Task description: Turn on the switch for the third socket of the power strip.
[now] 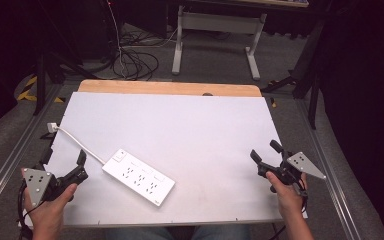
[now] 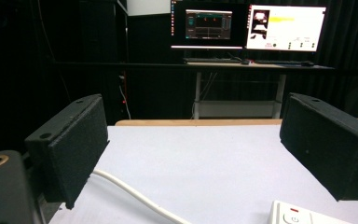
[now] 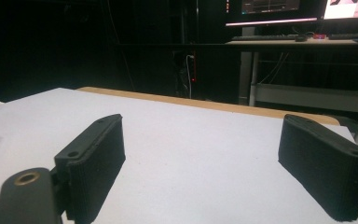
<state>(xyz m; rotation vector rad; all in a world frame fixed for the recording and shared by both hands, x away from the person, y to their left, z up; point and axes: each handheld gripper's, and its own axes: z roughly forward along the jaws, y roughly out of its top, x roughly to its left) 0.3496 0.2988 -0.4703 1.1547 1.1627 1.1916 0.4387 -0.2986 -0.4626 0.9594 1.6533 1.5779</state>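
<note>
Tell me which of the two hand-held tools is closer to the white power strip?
The left tool, at the table's near left corner. The power strip lies just right of its open jaws, its cable running past them, while the right tool sits far across the white table.

- The power strip [image 1: 138,176] is showing smooth, glossy white plastic.
- The table [image 1: 190,130] is wearing a matt white sheet, bare wood peeking along its far edge.
- The left gripper [image 2: 193,154] pads [image 2: 77,144] are looking rough, matt black, foam-like.

Lab: monitors [image 2: 247,25] on desk, black curtains, floor cables [image 1: 130,60].
</note>
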